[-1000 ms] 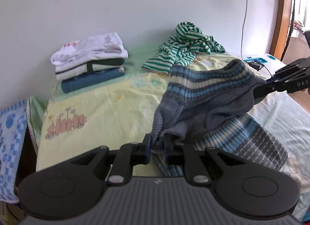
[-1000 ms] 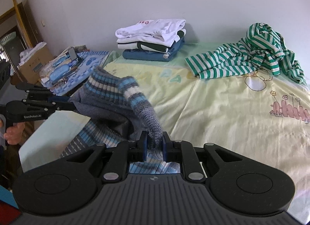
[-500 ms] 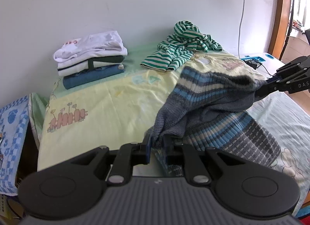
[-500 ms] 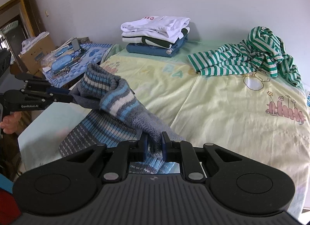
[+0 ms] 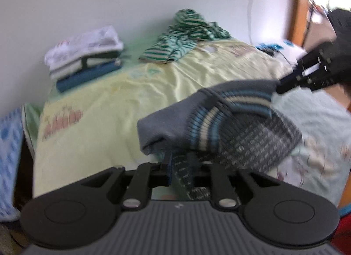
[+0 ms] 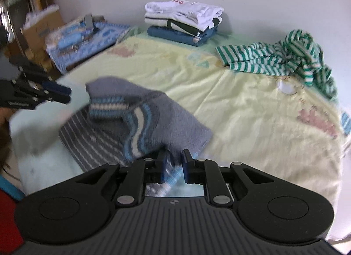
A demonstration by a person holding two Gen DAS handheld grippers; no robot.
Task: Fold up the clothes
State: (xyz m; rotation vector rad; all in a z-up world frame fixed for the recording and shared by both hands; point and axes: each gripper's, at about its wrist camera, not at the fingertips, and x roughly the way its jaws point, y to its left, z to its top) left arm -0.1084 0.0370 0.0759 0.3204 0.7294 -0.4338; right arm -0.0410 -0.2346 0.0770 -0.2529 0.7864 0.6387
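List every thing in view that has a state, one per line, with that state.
Grey sweater: folded over on the bed, top half doubled onto the striped lower half.
Left tool: jaws opening, sweater fabric between them.
Right tool: sweater edge between its jaws; grip unclear through blur.
Green striped shirt: crumpled, unfolded.
Stack of clothes: folded, piled by the wall.
Bed sheet: spread, wrinkled.

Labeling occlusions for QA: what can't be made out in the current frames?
- Left wrist: motion blur hides whether the opening left tongs touch the grey striped sweater.
- Right wrist: sweater edge covers the right tongs' pad contact.
- Right wrist: bedside clutter is blurred.
- White folded shirt's print is too small.
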